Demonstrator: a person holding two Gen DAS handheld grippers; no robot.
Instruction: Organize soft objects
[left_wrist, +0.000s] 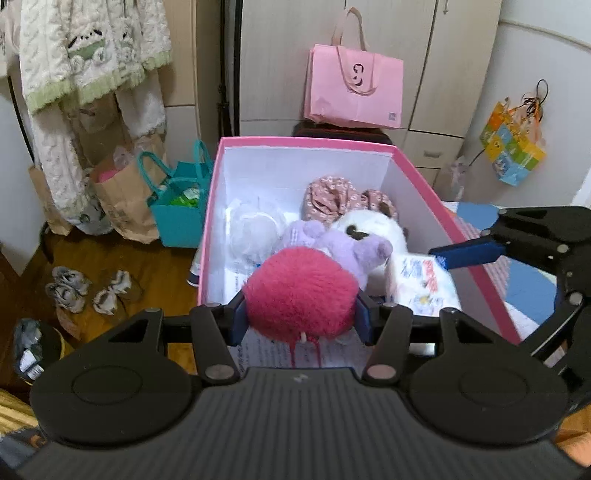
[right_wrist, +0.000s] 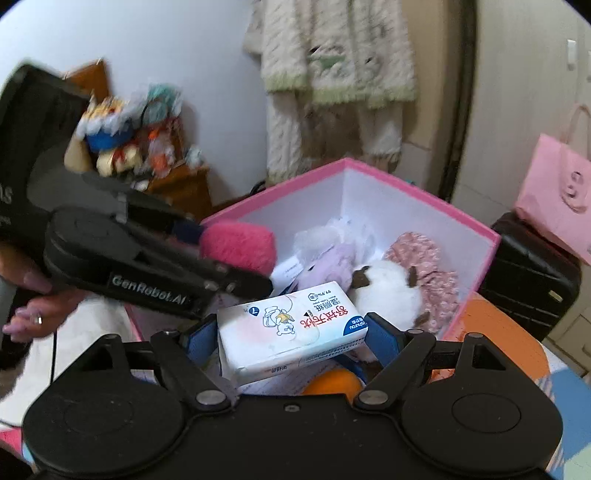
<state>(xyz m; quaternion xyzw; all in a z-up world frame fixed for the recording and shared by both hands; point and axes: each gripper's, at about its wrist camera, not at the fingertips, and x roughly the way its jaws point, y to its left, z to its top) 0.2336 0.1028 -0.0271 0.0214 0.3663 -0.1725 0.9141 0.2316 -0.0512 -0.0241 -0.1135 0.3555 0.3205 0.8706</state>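
My left gripper (left_wrist: 301, 314) is shut on a fluffy red pompom (left_wrist: 300, 291) and holds it over the near edge of a pink box (left_wrist: 306, 142) with a white inside. My right gripper (right_wrist: 291, 341) is shut on a white pack of wipes (right_wrist: 291, 328) and holds it over the same box (right_wrist: 406, 181). The pack also shows in the left wrist view (left_wrist: 424, 284). In the box lie a purple plush (left_wrist: 340, 245), a white plush (left_wrist: 373, 229), a pink floral fabric item (left_wrist: 328, 197) and a clear plastic bag (left_wrist: 253, 230). The left gripper with the pompom (right_wrist: 238, 243) is at the left of the right wrist view.
A pink paper bag (left_wrist: 354, 88) rests on a dark case behind the box. A teal bag (left_wrist: 181, 206), brown paper bags and shoes (left_wrist: 70, 288) are on the wooden floor to the left. Clothes (left_wrist: 85, 48) hang at the left. An orange object (right_wrist: 332, 382) lies under my right gripper.
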